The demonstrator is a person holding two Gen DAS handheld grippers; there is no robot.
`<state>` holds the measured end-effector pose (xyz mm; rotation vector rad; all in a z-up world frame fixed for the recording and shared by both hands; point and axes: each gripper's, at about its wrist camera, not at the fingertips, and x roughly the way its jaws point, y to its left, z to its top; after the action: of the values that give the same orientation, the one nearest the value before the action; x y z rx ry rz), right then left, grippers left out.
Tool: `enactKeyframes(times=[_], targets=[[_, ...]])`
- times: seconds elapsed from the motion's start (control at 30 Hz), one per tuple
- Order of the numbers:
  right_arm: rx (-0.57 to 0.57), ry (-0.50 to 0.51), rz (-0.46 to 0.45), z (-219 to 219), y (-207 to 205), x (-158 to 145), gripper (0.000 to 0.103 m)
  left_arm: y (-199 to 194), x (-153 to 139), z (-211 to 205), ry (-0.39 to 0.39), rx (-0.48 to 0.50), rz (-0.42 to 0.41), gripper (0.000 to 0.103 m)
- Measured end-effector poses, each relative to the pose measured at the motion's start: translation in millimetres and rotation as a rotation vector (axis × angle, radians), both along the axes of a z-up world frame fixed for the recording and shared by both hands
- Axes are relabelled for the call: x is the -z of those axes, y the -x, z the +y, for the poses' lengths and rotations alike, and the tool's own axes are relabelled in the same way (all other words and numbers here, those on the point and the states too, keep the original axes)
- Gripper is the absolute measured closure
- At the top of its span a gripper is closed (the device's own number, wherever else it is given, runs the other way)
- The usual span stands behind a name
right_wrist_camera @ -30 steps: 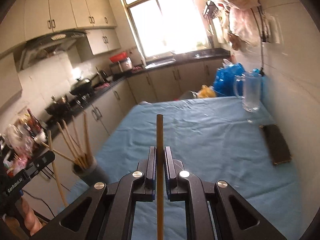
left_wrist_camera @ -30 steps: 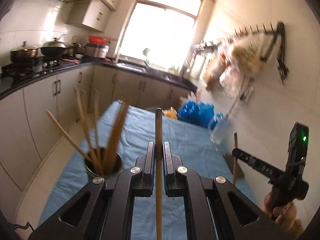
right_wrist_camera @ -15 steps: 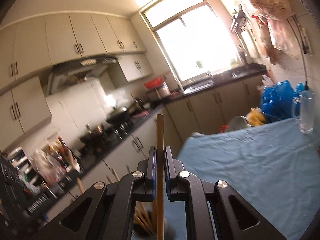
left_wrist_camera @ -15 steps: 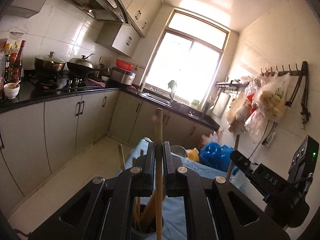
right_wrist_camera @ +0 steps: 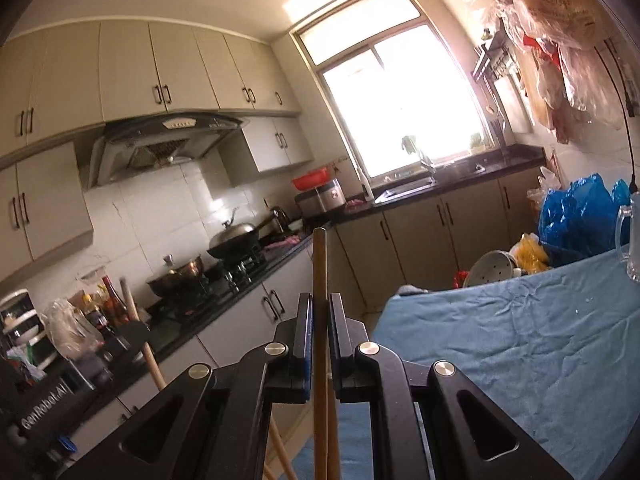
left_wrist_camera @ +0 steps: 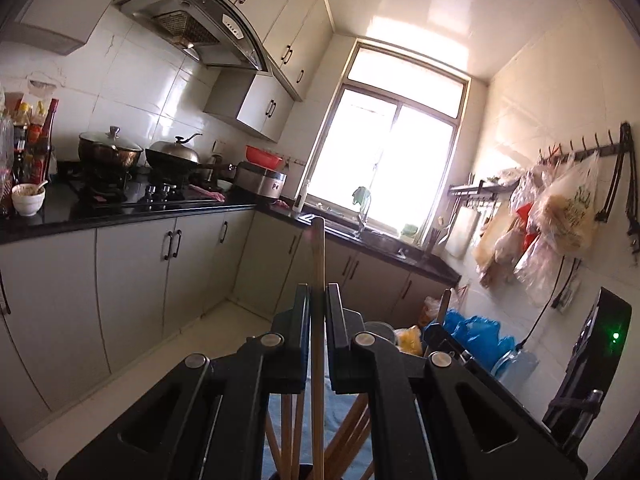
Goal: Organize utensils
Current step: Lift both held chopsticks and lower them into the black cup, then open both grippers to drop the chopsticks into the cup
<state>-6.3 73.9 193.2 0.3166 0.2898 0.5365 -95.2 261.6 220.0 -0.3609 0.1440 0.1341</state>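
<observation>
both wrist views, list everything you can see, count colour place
chopstick: one, tan wood, upright in left gripper
chopstick: one, brown wood, upright in right gripper
chopsticks in holder: several, tan, below left gripper; holder barely visible
tablecloth: one, blue, over table on right
glass mug: one, clear, far right table edge
blue bags: a bunch, beyond table
lidded pot: one, metal, on stove
wok: one, dark, lidded, on stove
range hood: one, silver, above stove
red basin: one, atop cooker on counter
window: one, bright, above sink
hanging bags: several, on wall hooks
left gripper: black, shut on chopstick
right gripper: black, shut on chopstick
</observation>
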Motion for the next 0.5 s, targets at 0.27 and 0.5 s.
enactKeyframes(times=[0.27, 0.5], targets=[[0.013, 0.057, 0.023, -3.7, 2.6, 24.7, 0.095, -12.7, 19.4, -6.2, -0.007, -0.003, 0.091, 0.096], [0.002, 0.068, 0.049, -5.8, 9.6, 31.0, 0.068, 4.0, 12.9, -9.5, -0.016, -0.021, 0.092, 0.068]])
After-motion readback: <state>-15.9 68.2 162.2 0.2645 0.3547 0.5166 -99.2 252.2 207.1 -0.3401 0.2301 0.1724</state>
